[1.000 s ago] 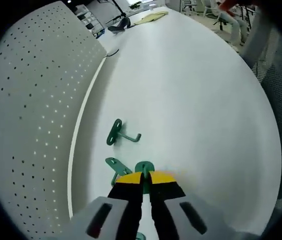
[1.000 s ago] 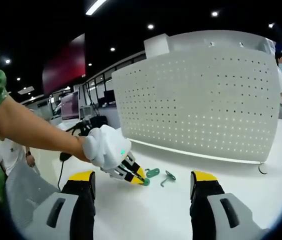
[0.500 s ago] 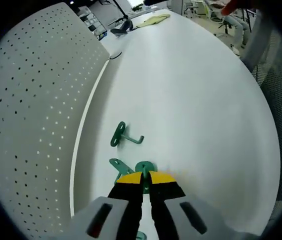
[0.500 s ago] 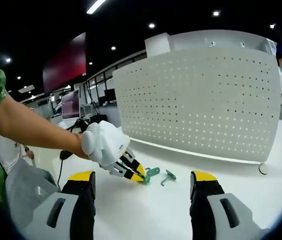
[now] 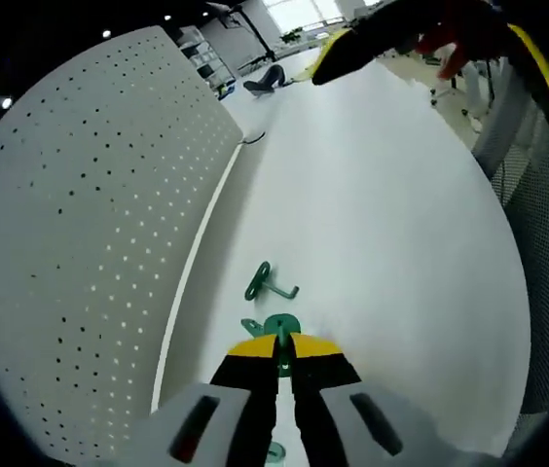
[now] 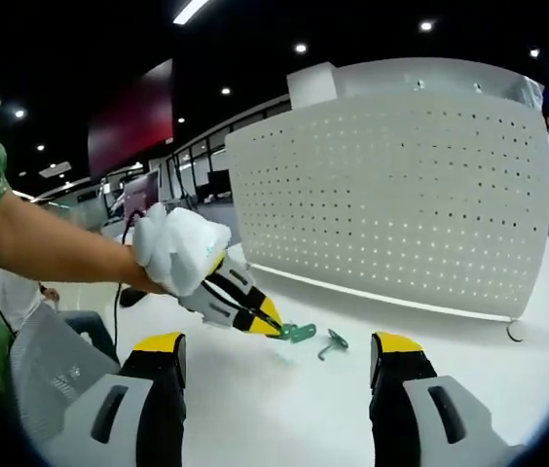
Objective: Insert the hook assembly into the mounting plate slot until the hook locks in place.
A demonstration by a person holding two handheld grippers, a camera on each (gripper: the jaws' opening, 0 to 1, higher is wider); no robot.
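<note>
A green hook (image 6: 299, 333) is gripped between the closed jaws of the left gripper (image 6: 273, 328), lifted at centre frame of the right gripper view, well short of the perforated mounting plate (image 6: 391, 195). A second hook (image 5: 267, 283) lies on the white table (image 5: 382, 214). The right gripper (image 6: 274, 365) is held wide apart, empty. Insertion is judged not yet begun.

hooks: 2 (image 5: 271, 283) (image 5: 276, 329) | pegboard panels: 1 (image 5: 80, 253) | tables: 1 (image 5: 391, 253)
</note>
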